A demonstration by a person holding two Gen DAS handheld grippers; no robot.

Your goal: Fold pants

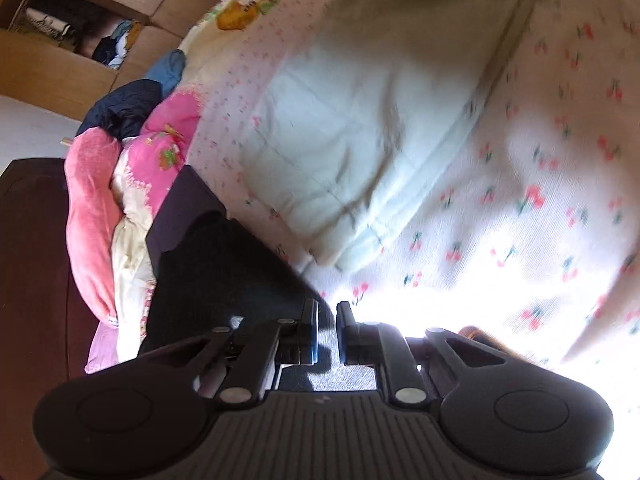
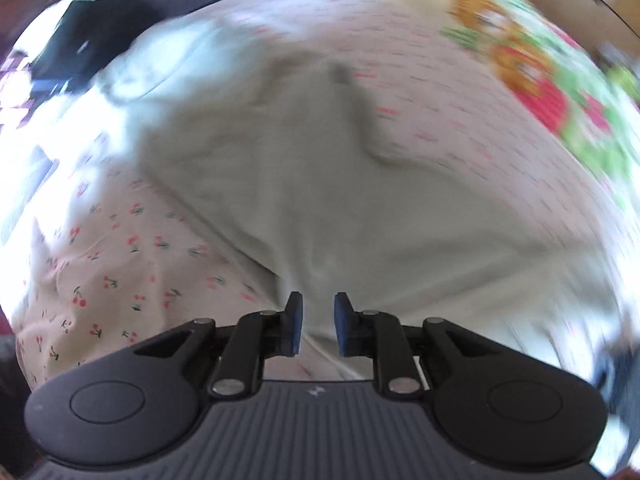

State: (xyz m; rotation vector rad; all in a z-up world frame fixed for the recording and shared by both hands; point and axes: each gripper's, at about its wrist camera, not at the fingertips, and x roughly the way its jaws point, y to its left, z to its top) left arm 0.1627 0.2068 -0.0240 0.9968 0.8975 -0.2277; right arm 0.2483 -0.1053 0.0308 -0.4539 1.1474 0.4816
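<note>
Pale grey-green pants (image 1: pixel 372 120) lie spread on a bed sheet with a cherry print (image 1: pixel 540 184). In the left wrist view they run from top right to lower centre, apart from my left gripper (image 1: pixel 327 330), whose jaws stand a narrow gap apart with nothing between them. In the right wrist view the pants (image 2: pixel 304 184) fill the middle, and a fold of them reaches down between the pads of my right gripper (image 2: pixel 318 326). Those jaws stand a small gap apart over the cloth; a grip is unclear.
A dark flat object (image 1: pixel 224 272) lies just left of the left gripper. Pink and cream bedding (image 1: pixel 120 208) is piled at the left. Wooden shelves with clothes (image 1: pixel 80 24) stand behind. A cartoon-print quilt (image 2: pixel 540 76) lies at the far right.
</note>
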